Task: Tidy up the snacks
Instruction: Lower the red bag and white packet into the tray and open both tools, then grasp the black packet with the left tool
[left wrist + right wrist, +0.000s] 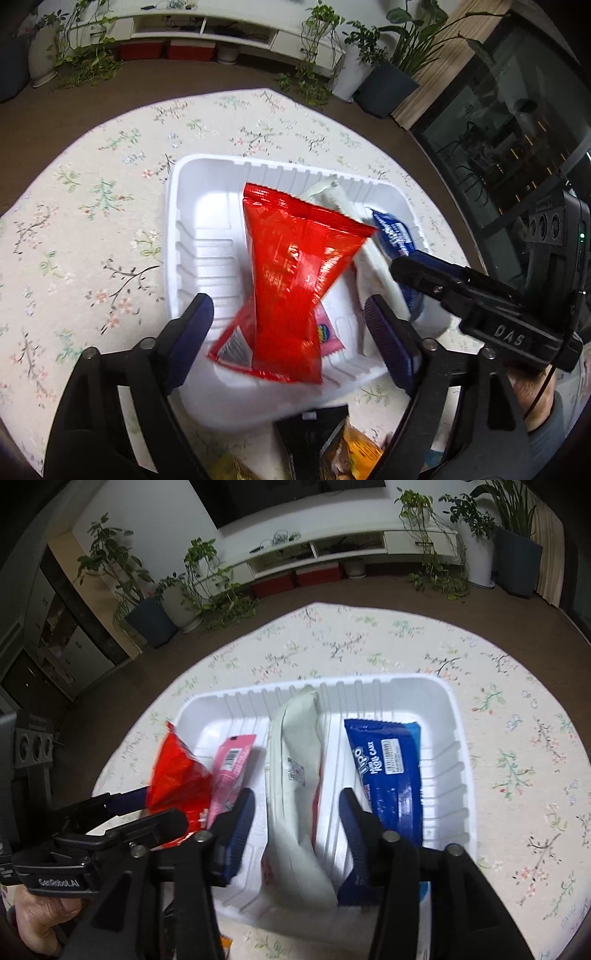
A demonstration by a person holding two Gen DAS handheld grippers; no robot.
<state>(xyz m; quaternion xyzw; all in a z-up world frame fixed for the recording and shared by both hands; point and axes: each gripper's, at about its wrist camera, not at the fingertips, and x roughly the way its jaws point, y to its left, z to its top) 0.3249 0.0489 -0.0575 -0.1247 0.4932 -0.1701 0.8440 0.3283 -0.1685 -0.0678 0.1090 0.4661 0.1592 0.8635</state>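
The red packet (291, 280) lies slanted in the white tray (207, 173) on the counter (92, 221), its lower end over the 6 o'clock rim; the left gripper (288, 336) straddles it with jaws wide, gripping nothing. Risk: it may slide out. The right gripper (295, 823), jaws wide, hovers over the white packet (295, 768); closing could snag the blue packet (391, 771) at 3 o'clock.

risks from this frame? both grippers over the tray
1. The shiny red foil snack bag lies tilted over the pink wrapped bar, with its near end at the white foam tray's rim; it may slide out.
2. The left gripper and right gripper hang open, close together over the tray; they might collide.
3. The black and orange packets still on the floral tablecloth sit under the left gripper and could get knocked.
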